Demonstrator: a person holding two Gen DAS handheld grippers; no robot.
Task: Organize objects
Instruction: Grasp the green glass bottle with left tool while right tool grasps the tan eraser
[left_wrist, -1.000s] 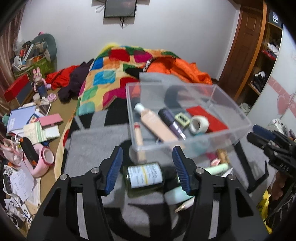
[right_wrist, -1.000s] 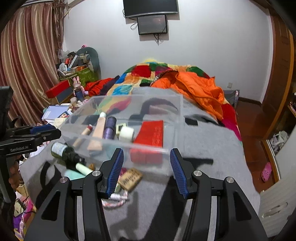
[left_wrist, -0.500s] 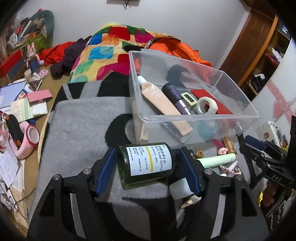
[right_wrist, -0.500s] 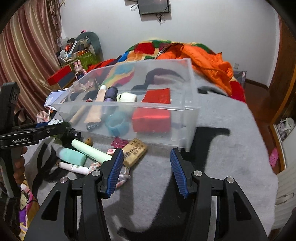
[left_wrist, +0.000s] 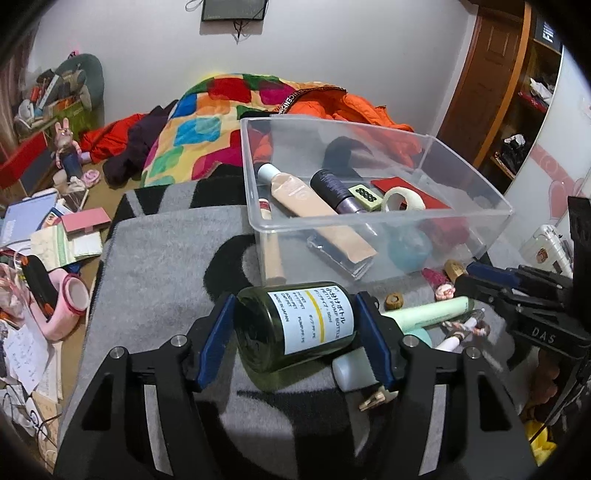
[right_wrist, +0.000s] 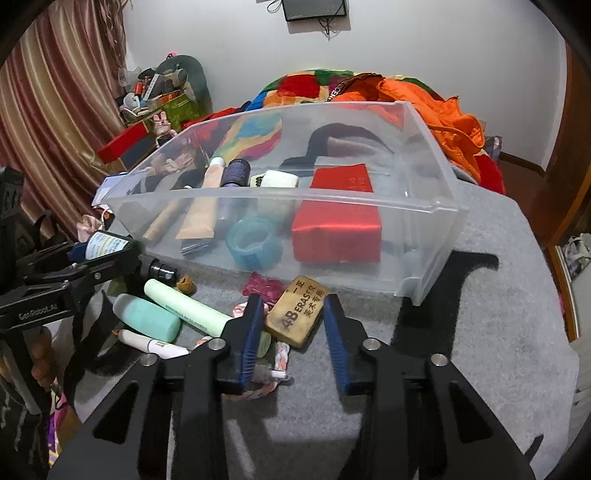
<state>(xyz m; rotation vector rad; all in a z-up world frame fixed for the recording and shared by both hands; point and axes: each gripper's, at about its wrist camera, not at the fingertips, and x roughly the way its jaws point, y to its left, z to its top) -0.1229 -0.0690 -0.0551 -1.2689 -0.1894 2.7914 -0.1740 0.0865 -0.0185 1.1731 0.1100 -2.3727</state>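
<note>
Left gripper (left_wrist: 295, 332): I am clamping the green bottle (left_wrist: 295, 326) sideways above the grey blanket (left_wrist: 155, 266), clear bin (left_wrist: 376, 221) at 12 o'clock. Right gripper (right_wrist: 293, 328): I am holding it spread, straddling the eraser (right_wrist: 297, 315).

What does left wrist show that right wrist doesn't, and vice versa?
Left wrist only: the printed label face of the green bottle between the left gripper fingers, and the desk clutter with the pink tape dispenser.

Right wrist only: the 4B eraser between the open right gripper fingers, and the curtain.

Both: clear bin, red box, mint tube, grey blanket.
</note>
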